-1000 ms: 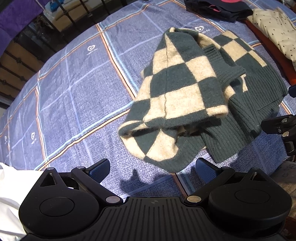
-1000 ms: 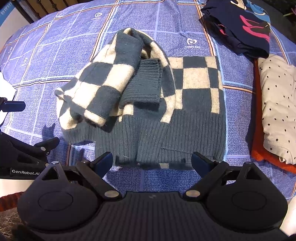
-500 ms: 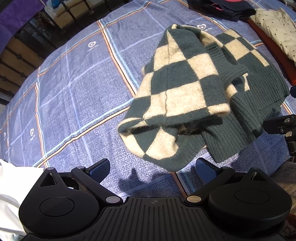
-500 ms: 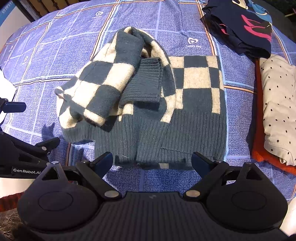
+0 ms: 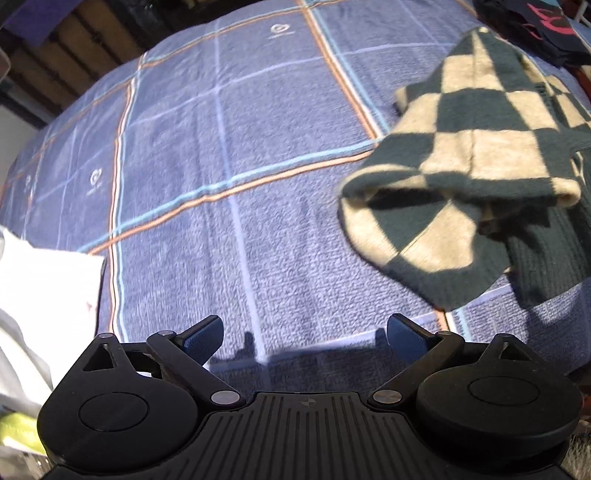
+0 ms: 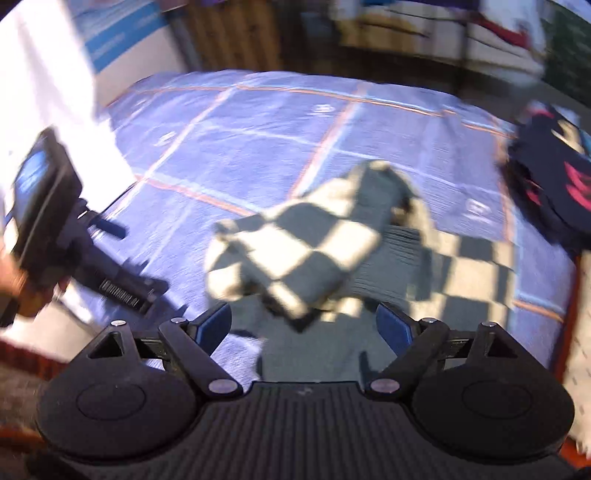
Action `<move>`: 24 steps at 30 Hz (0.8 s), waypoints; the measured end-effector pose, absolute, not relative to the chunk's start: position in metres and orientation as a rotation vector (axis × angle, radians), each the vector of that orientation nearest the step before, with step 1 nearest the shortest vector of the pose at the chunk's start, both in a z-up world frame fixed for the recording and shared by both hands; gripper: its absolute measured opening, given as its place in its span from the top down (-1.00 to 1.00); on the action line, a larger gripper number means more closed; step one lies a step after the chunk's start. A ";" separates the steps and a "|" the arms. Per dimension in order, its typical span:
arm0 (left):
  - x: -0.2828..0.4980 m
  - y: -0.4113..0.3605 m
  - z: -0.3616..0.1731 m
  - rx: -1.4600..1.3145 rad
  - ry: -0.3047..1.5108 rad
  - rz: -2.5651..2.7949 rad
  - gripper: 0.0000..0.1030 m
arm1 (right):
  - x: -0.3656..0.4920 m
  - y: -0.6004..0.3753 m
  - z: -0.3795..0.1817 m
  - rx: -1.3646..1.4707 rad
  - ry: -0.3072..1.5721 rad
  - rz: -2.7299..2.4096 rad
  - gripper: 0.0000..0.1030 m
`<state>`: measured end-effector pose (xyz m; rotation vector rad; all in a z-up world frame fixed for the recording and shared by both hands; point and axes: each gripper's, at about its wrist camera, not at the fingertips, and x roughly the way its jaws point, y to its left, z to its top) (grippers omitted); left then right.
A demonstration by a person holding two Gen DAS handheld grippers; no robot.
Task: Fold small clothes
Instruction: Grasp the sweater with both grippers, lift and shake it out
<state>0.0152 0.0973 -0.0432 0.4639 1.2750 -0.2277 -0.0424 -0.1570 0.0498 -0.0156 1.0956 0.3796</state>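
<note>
Left view, my left tongs (image 5: 303, 338): jaws wide, blue ribbed pads apart, nothing between them; only bare blanket lies under the gap.
Left view, sweater (image 5: 476, 166): ahead and to the right of these tongs, well clear of the pads; its right part is cut off by the frame edge, so I cannot see its full shape.
Left view, surroundings: plaid blue blanket (image 5: 229, 155), woven and nubbly, with orange and pale stripes; a white cloth (image 5: 40, 291) at my left, partly out of frame; a dark garment (image 5: 535, 26) with red print far ahead on the right, mostly cropped.
Right view, my right tongs (image 6: 303, 326): jaws wide but closing; the sweater's near ribbed edge shows in the gap, though the pads do not press on it.
Right view, sweater (image 6: 314, 247): just ahead, a checked knit in dark green and cream, bunched and folded over itself; blur hides detail.
Right view, hard to read: the whole frame is smeared.
Right view, left side: my other tongs (image 6: 147, 295) with a hand (image 6: 18, 291) behind, only partly seen.
Right view, far right: dark printed garment (image 6: 554, 192), blurred.
</note>
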 end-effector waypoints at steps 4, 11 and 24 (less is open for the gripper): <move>0.005 0.114 -0.048 0.437 1.318 -0.169 -1.00 | -0.039 -0.109 0.024 -0.197 1.092 0.580 -0.54; -0.010 0.124 -0.046 0.380 1.355 -0.127 -1.00 | -0.011 -0.051 -0.053 -0.354 1.216 0.606 -0.22; 0.000 0.138 -0.039 0.314 1.341 -0.122 -1.00 | 0.069 -0.150 0.122 0.406 0.821 0.502 0.89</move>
